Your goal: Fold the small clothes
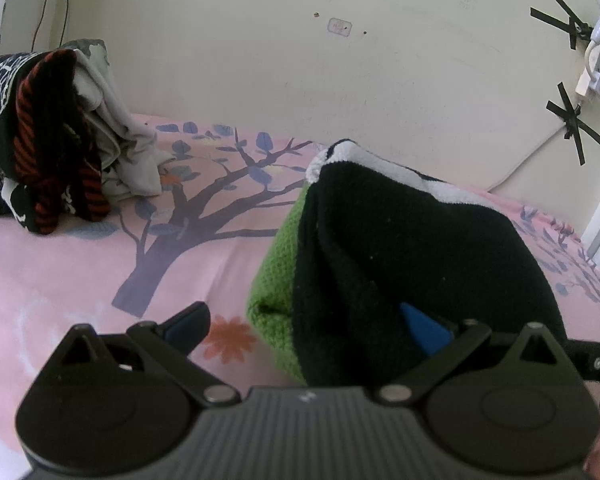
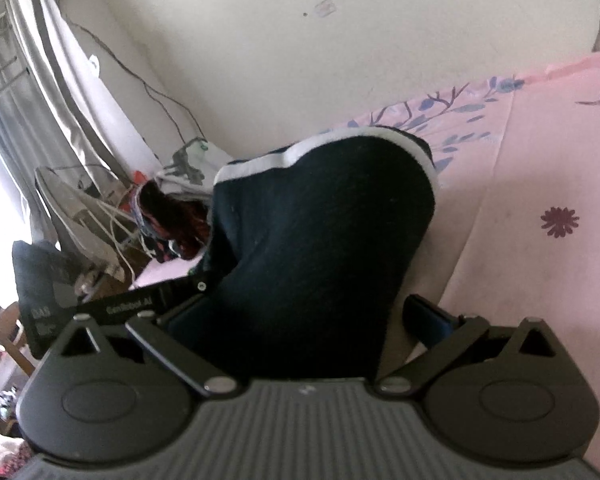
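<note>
A black knit garment [image 1: 400,248] with a white trim and a green knit panel [image 1: 278,280] lies bunched on the pink bed sheet [image 1: 60,272]. My left gripper [image 1: 304,326] is open, its fingers wide apart. The left fingertip [image 1: 188,322] rests over the sheet and the right fingertip [image 1: 424,330] is pressed into the black cloth. In the right wrist view the same black garment [image 2: 320,240] fills the space between the fingers of my right gripper [image 2: 300,320], which is open around it. The right fingertip [image 2: 428,314] shows beside the cloth.
A pile of other clothes [image 1: 48,136], striped red and black with pale pieces, sits at the back left against the wall. Cables and a plug [image 1: 592,80] are taped to the wall at right. A drying rack and clutter [image 2: 92,216] stand beyond the bed's left edge.
</note>
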The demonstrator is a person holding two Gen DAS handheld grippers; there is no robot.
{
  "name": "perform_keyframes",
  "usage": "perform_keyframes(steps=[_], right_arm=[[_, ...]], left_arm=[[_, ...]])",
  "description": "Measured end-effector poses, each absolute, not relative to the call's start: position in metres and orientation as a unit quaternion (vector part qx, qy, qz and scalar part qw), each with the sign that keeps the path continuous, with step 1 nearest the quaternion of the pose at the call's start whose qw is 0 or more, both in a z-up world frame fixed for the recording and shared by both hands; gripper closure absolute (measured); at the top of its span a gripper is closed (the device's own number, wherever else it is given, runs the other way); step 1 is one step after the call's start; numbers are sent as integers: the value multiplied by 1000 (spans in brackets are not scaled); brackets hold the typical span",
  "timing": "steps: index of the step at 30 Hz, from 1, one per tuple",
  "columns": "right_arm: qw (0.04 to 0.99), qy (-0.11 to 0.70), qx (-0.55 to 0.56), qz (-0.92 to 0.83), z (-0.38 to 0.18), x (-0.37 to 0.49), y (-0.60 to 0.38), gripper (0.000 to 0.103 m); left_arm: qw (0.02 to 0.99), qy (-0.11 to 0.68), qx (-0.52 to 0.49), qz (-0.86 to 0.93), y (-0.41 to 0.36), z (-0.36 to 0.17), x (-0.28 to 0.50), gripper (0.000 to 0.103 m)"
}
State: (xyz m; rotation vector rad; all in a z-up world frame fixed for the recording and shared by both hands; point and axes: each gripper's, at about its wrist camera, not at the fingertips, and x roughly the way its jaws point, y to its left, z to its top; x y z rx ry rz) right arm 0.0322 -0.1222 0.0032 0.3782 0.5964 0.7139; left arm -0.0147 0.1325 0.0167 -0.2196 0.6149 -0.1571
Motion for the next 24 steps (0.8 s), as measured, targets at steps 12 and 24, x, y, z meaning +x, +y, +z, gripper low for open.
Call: perform_keyframes(steps=[12, 24], right_arm=[[872, 282, 199, 348, 1, 34, -128, 6], [873, 280, 198, 347, 1, 34, -127, 6]], left_arm=[[941, 303, -123, -83, 136, 15, -14, 0], [941, 302, -129, -84, 136, 15, -15, 0]])
